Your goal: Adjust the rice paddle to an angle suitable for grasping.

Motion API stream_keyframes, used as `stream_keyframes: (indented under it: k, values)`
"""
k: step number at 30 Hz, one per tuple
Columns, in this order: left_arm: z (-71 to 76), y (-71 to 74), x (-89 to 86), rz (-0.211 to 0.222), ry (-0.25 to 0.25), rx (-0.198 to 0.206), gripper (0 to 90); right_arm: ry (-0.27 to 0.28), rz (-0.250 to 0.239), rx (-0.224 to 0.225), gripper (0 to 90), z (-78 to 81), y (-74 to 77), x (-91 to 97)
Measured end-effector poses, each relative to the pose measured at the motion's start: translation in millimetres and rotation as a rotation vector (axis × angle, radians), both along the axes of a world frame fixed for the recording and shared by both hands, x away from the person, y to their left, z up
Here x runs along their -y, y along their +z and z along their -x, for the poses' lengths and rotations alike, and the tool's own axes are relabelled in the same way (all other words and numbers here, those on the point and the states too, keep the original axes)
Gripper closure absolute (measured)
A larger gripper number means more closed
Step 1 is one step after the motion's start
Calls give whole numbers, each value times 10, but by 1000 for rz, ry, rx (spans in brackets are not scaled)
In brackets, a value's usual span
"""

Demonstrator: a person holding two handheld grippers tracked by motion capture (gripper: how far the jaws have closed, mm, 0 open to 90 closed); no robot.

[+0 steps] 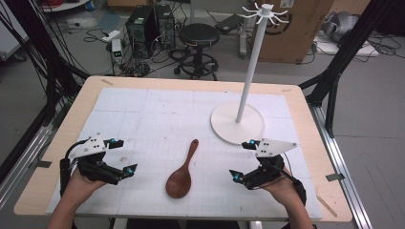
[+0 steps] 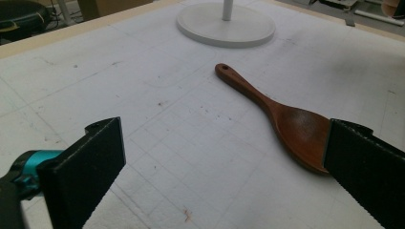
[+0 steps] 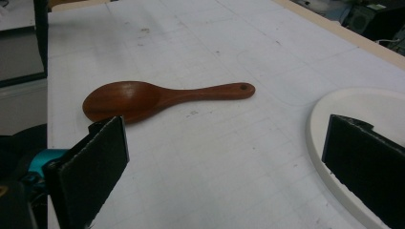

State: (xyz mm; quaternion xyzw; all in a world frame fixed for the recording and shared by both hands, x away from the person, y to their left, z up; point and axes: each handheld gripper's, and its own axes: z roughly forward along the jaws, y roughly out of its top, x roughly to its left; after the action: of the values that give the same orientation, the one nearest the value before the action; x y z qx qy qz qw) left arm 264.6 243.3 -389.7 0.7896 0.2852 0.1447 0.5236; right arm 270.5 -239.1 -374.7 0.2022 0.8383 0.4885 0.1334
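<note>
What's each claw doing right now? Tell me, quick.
Left claw: open, holding nothing; the wooden spoon lies untouched on the table.
Right claw: open, holding nothing.

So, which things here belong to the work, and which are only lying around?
Belong to the work:
- wooden spoon, flat on the mat
- white hook stand, likely for hanging it
- left gripper and right gripper, both open, empty

Only lying around:
- black stool
- computer towers
- cardboard box
</note>
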Motion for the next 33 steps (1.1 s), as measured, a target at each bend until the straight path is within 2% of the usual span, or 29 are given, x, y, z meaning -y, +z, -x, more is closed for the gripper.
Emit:
stream_keyframes:
  k: [12,20,22,24,26,28,33]
  values:
    - [6,-3,0,-9,5,-4,17,79,82,-30,37,-161,11,-338]
    - [7,-4,-3,-10,6,-5,17,88,123,-27,47,-232,5,-535]
    - [5,-6,-1,-12,5,-6,17,92,151,-27,71,-251,3,-611]
    - [4,-9,2,-12,5,-5,17,91,162,-40,161,-280,-1,-640]
    - [4,-9,2,-13,5,-5,17,88,176,-39,172,-311,-13,-654]
    - [3,-11,3,-14,4,-5,17,87,196,-65,228,-344,-30,-669]
    - [1,-15,7,-17,6,-6,17,88,250,-86,341,-412,-84,-719]
